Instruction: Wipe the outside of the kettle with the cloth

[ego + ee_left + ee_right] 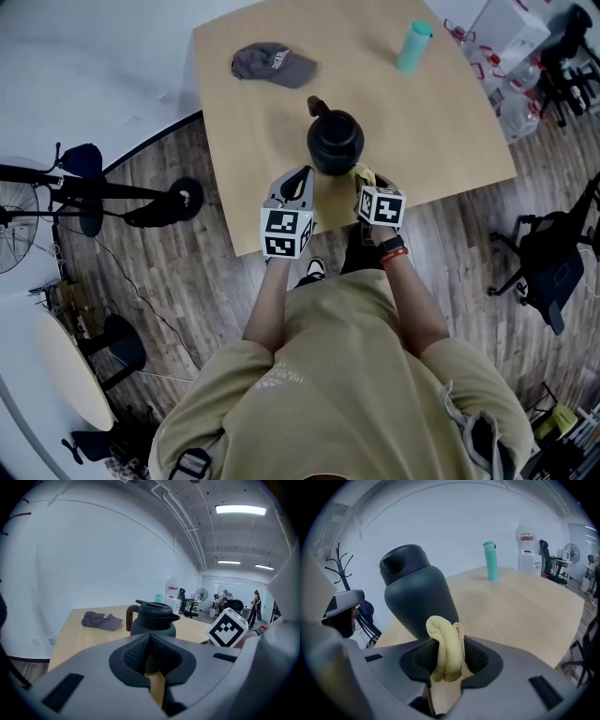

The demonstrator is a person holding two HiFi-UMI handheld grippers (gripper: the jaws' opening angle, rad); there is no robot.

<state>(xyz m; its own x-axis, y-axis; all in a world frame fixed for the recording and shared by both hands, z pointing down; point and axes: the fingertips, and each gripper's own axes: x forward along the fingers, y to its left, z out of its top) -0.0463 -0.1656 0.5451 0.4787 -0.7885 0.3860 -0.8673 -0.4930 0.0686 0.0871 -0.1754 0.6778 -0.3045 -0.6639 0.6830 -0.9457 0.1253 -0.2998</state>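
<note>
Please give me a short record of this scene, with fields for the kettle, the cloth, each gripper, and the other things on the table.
kettle: dark, upright, lid on, near the front edge of the table
cloth: yellow, bunched, right beside the kettle; whether it touches cannot be told
right gripper: shut on the cloth
left gripper: shut, nothing between the jaws, pointing at the kettle
other things: grey cap and teal bottle, further back, apart from the kettle

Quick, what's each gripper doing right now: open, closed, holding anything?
Left gripper: jaws closed, nothing between them.
Right gripper: jaws closed on the yellow cloth.
</note>
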